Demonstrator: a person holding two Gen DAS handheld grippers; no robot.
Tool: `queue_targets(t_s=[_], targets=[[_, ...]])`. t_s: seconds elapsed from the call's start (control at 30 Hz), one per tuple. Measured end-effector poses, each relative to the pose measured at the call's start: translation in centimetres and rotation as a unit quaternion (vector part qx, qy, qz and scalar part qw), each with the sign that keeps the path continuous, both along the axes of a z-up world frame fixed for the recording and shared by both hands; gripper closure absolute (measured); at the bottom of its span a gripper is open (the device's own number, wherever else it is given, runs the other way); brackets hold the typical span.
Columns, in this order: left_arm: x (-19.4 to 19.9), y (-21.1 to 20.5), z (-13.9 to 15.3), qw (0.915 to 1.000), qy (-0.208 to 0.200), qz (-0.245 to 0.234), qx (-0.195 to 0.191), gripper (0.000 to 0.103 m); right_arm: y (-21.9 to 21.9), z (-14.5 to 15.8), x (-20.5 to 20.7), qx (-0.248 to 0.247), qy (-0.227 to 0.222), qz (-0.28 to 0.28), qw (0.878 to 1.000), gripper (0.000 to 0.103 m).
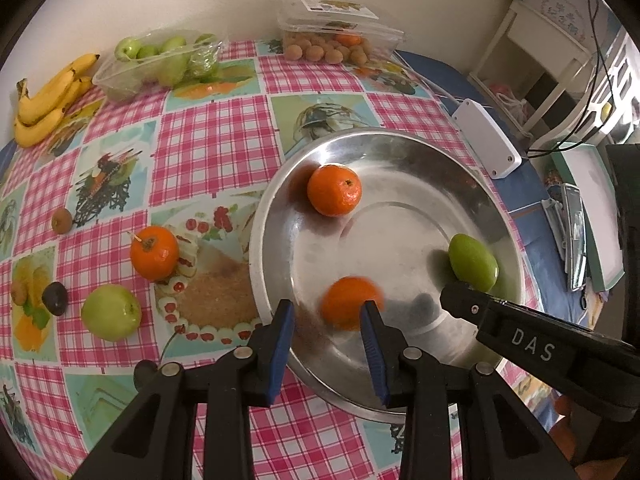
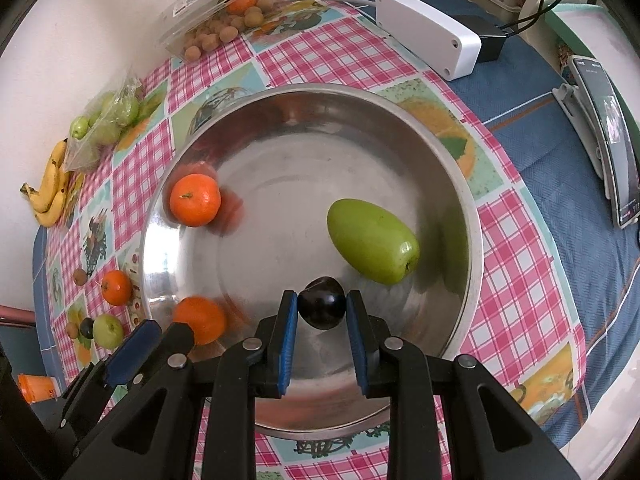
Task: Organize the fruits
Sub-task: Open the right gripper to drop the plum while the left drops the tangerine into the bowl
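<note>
1. Fruit sits in a big shiny metal bowl on the table: a long green fruit on the right side, one orange at the left wall, and a second orange at the near left edge.
2. That second orange looks blurry in the left wrist view.
3. Right tongs point down into the bowl and squeeze a dark plum between the blue pads. The plum is over the near part of the bowl, just beside the green fruit but not touching it.
4. Left tongs hang over the near rim of the bowl. They are open a little bit, and nothing is pinched in them. The blurry orange shows behind the right pad, and I cannot tell if the pad touches it.
5. More fruit waits on the pink checked tablecloth, left of the bowl: another orange, a green apple, another dark plum and a small brown fruit.
6. Bananas lie at the far left by the wall. Next to them is a clear tray of green fruit.
7. Farther along the wall is a clear box of small brown fruits.
8. White plastic box with a cord lies past the bowl on the blue cloth.
</note>
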State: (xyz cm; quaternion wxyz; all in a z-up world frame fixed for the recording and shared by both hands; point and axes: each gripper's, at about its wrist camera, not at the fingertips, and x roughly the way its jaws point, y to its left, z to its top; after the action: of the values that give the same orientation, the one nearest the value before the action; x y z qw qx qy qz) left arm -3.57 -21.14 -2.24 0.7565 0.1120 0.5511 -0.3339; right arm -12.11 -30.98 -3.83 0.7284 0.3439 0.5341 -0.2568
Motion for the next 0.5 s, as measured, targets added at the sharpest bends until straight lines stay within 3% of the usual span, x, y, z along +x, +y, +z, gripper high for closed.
queue_targets(t_s=[0.1, 0.17, 0.27, 0.5], targets=[[0.0, 0.1, 0.2, 1.0000, 0.001, -0.002, -0.002, 0.065, -0.1, 0.3, 0.0, 0.000, -0.003, -0.001, 1.000, 0.072], [-0.1, 0.1, 0.4, 1.0000, -0.001, -0.003, -0.002, 0.065, -0.2, 0.6, -0.1, -0.002, -0.008, -0.003, 1.000, 0.056], [0.0, 0.3, 0.8, 1.0000, -0.005, -0.002, -0.003, 0.064, -0.2, 1.3, -0.2, -0.009, -0.015, -0.004, 1.000, 0.055], [0.7, 1.2, 1.6, 0.9997, -0.010, 0.020, -0.005, 0.042, -0.2, 2.7, -0.4, -0.026, -0.030, -0.010, 0.999, 0.041]])
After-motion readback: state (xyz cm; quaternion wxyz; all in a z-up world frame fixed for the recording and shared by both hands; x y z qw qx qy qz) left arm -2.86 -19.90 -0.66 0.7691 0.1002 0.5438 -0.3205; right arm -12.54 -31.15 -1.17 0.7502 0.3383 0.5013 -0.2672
